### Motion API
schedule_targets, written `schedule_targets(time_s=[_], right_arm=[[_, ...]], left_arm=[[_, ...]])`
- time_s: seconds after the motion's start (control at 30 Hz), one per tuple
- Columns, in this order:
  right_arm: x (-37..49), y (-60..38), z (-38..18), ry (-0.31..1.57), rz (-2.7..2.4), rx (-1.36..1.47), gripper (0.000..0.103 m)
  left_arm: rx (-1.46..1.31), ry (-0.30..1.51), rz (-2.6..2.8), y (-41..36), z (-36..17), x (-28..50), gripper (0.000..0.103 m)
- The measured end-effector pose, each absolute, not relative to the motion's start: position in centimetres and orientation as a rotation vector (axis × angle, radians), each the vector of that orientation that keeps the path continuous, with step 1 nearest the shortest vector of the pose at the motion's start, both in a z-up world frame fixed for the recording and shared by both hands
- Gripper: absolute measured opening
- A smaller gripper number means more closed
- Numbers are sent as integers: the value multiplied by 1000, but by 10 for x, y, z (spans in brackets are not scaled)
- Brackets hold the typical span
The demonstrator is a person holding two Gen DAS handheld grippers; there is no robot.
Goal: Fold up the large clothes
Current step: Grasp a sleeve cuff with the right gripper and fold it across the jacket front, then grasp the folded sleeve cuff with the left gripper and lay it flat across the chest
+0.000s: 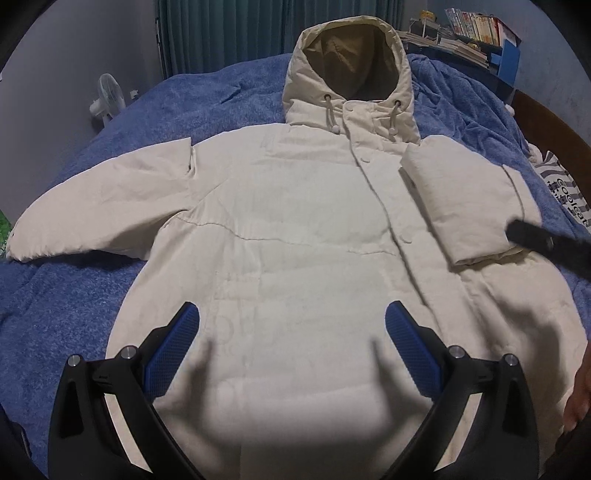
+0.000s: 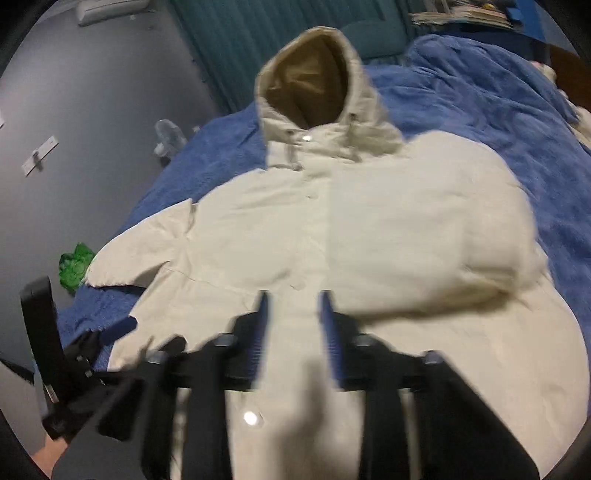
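A cream hooded puffer jacket (image 1: pixel 295 229) lies front-up on a blue blanket (image 1: pixel 66 306), hood at the far end. Its right sleeve (image 1: pixel 469 206) is folded over the chest; its left sleeve (image 1: pixel 96 206) lies spread out to the left. My left gripper (image 1: pixel 291 332) is open and empty above the jacket's lower front. My right gripper (image 2: pixel 293 314) hovers over the jacket (image 2: pixel 295 240) near the placket, its jaws narrowly apart with nothing between them; the folded sleeve (image 2: pixel 443 236) lies just to its right. The right gripper's tip also shows in the left wrist view (image 1: pixel 532 236) by the folded sleeve.
A small white fan (image 1: pixel 105 98) stands by the grey wall at left. Teal curtains (image 1: pixel 229 29) hang behind the bed. Shelves with books (image 1: pixel 469 33) are at the far right. A green object (image 2: pixel 75 266) lies off the bed's left edge. A striped cloth (image 1: pixel 561 188) lies at right.
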State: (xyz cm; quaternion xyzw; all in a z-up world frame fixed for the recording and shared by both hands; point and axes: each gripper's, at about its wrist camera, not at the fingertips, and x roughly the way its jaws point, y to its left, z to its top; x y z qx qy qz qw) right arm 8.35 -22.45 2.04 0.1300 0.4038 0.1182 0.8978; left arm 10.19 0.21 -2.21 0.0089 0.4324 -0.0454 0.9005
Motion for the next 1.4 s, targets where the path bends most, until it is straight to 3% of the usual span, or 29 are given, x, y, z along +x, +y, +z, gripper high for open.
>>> schedule_targets(time_s=[0.23,0.3,0.4,0.5,0.73,0.77,0.8,0.87,0.97,1.07,1.4], right_arm=[[56,-320,42,845,43,390,55],[54,-347,48,831,-13,418,68],[46,-387,57,788,-45,502,72],[44,-414,62,768,-86,541,84],[42,-431,81,704,-183,397,97],[43,-431,84,698,-188,372,97],[43,-433,86,688,-185,368,97],[43,-436,89,673,-186,377,96],[45,-438,88,669,-216,371,96],[50,-434,86,685,-266,322,97],[54,-419,75,697,-270,343,97]], left_arm=[[54,842,-322,-70,10,81,96],[127,817,-359,-103,13,78,96],[220,811,-431,-163,12,85,96],[255,809,-473,-213,7,101,96],[452,834,-411,-288,-33,137,95],[471,848,-397,-293,-41,142,85],[487,854,-380,-295,-44,145,69],[473,860,-379,-292,-47,150,53],[417,853,-424,-284,-39,153,42],[391,825,-412,-274,-27,153,25],[93,769,-370,-143,34,138,16]])
